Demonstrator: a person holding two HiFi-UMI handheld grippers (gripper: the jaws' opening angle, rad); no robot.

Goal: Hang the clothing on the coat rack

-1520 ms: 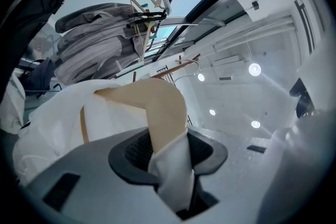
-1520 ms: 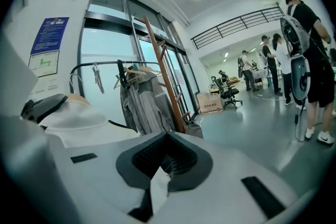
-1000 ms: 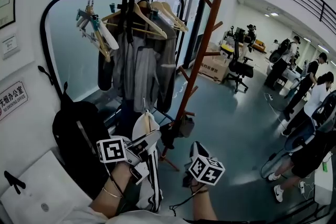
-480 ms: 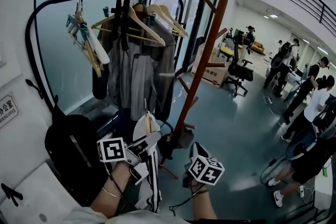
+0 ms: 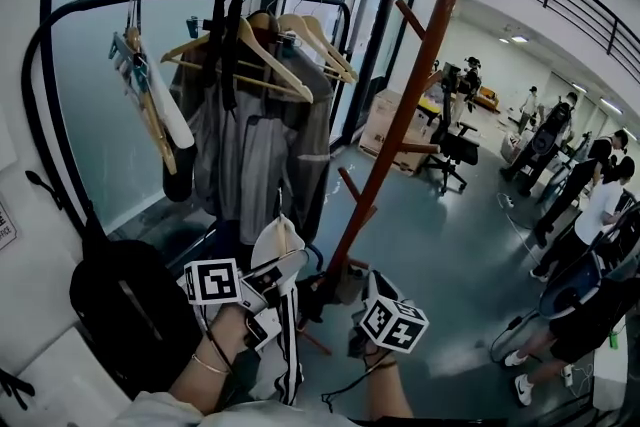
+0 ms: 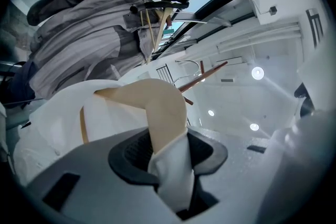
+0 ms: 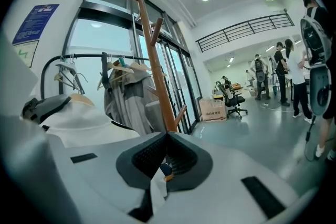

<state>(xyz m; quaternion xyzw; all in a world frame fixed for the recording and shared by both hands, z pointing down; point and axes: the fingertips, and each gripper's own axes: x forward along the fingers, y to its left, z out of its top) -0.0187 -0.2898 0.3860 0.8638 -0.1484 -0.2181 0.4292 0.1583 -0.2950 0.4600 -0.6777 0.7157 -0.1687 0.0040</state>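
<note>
Now the person is bringing the load closer: in the head view the reddish-brown wooden coat rack with angled pegs is looming taller and nearer than a second ago. The left gripper is clamping the shoulder of a pale wooden hanger, which is carrying the white black-striped garment. The right gripper is pinching a fold of that cloth. The garment is hanging low between the grippers, short of the rack, so hooking it on is probably coming next.
</note>
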